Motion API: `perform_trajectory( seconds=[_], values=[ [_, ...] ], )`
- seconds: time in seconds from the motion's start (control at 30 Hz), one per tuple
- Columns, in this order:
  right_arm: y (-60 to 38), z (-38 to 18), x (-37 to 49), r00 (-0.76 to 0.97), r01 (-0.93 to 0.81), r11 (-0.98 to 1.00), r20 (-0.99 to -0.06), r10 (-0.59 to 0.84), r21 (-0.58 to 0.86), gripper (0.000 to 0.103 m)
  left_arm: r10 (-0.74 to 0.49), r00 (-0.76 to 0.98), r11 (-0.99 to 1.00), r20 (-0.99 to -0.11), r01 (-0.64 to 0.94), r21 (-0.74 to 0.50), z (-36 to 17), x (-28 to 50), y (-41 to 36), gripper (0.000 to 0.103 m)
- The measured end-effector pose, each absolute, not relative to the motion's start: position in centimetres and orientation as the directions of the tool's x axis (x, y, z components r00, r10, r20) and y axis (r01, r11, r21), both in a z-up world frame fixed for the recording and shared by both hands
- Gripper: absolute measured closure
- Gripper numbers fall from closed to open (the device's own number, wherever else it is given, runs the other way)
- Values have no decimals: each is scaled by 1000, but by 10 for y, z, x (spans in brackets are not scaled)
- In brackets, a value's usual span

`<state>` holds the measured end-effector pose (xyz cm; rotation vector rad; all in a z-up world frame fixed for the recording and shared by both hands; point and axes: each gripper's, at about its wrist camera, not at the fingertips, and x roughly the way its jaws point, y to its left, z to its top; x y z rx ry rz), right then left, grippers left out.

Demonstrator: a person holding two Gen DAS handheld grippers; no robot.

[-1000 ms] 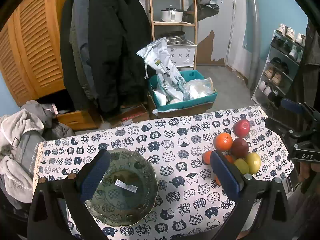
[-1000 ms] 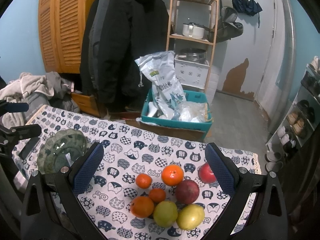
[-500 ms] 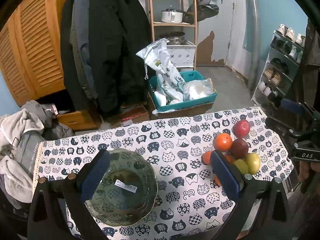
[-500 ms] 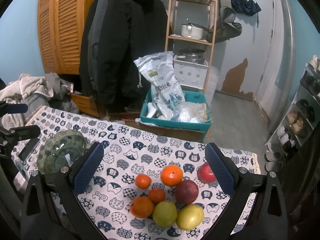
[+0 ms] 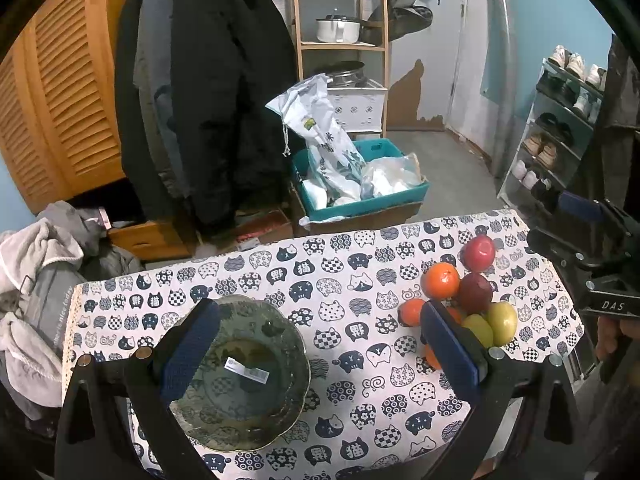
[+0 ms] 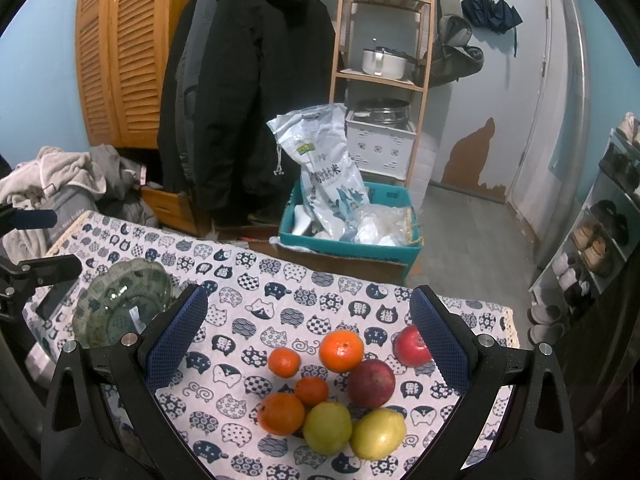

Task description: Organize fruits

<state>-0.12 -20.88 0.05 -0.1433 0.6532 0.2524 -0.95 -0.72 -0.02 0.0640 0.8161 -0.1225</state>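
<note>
Right wrist: fruits [image 6: 340, 388] between spread jaws.

The bowl [image 5: 240, 376] sits on the counter [image 5: 340, 280] at left. The fruit cluster [image 6: 336, 388] lies at right, well apart from the bowl.

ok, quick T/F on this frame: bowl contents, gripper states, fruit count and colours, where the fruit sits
1. The green bowl holds an orange. False: no fruit in it, only a sticker.
2. Both the left gripper and the right gripper are open and hold nothing. True.
3. Two yellow-green fruits lie nearest the right camera. True.
4. All the fruit is orange. False: red ones and yellow-green ones lie there too.
5. The fruit lies on the cat-print tablecloth. True.
</note>
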Motion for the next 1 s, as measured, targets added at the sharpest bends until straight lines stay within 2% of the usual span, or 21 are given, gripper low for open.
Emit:
perform_trajectory(
  seconds=[0.5,1.0],
  values=[
    [-214,1,0,766,-272,961,-616,182,-53,4,-78,673,989,-736,145,27,-11,-13,-14,1],
    [-244,-15,2,752,-202,977,-649,112,-66,4,-104,619,981,-779,191,21,-28,-1,-35,1]
  ],
)
